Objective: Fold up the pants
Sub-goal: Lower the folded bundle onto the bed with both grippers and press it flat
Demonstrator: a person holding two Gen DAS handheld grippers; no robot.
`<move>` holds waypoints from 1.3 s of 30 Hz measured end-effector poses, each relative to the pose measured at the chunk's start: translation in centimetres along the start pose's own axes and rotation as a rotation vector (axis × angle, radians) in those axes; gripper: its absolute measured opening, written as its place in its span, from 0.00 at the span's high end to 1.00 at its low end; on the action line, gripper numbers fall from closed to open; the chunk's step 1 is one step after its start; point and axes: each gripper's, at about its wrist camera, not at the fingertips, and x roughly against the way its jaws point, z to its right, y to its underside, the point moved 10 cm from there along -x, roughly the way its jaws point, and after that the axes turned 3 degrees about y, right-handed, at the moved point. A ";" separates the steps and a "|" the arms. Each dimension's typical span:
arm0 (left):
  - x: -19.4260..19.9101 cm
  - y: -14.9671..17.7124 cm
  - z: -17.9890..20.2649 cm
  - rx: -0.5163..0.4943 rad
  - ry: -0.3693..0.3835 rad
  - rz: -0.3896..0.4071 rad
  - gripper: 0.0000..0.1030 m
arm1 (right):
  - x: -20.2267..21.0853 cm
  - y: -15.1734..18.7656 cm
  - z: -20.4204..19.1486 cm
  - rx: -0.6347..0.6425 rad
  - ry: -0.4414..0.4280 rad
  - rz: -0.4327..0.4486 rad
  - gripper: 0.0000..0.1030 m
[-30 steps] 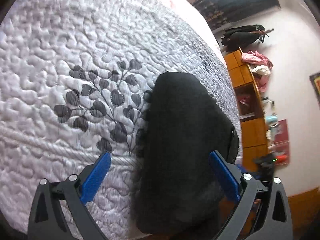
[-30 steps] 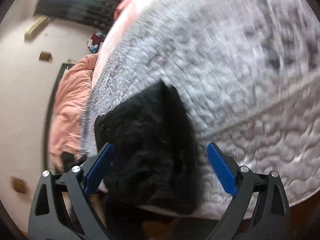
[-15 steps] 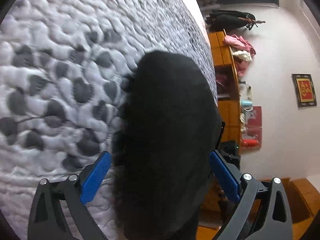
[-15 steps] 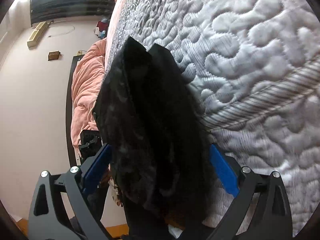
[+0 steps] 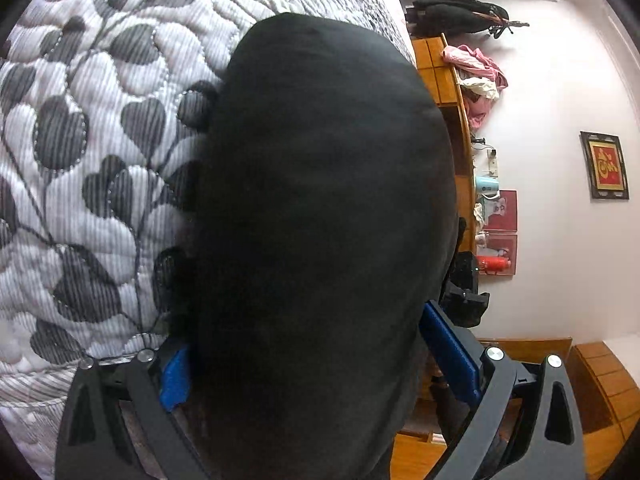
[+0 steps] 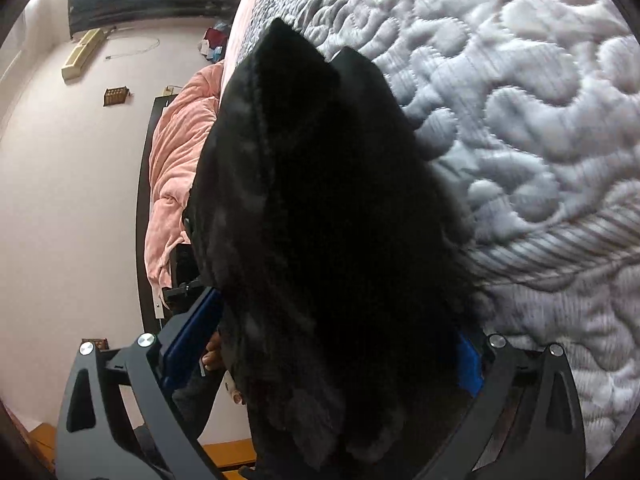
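The black pants (image 5: 324, 208) lie folded in a thick bundle at the edge of the quilted bed (image 5: 100, 128). My left gripper (image 5: 316, 364) is open, its blue pads on either side of the bundle's near end. In the right wrist view the pants (image 6: 328, 216) fill the middle, with a pointed corner sticking up at the far end. My right gripper (image 6: 324, 344) is open too, its pads straddling the near end of the cloth. The fabric hides the inner parts of the pads in both views.
The grey-white quilt with a leaf print covers the bed (image 6: 520, 120). A pink blanket (image 6: 180, 160) lies at the bed's far side. A wooden shelf (image 5: 452, 92) with clothes stands by the wall, beyond the bed's edge. A framed picture (image 5: 606, 166) hangs on the wall.
Both grippers have moved forward and down onto the pants, so the bundle now sits between the open jaws of each. The pants themselves have stayed in place.
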 end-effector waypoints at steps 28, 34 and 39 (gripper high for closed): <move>12.1 -9.0 3.0 -0.044 -0.153 0.263 0.62 | -7.8 -7.7 -19.5 0.341 0.061 -0.003 0.61; 15.9 -15.0 -1.0 0.015 -0.204 0.285 0.62 | -15.2 -13.7 -21.9 0.345 0.084 -0.047 0.61; 17.1 -17.0 -5.4 0.111 -0.189 0.289 0.56 | -20.6 -16.6 -20.4 0.286 0.111 -0.087 0.54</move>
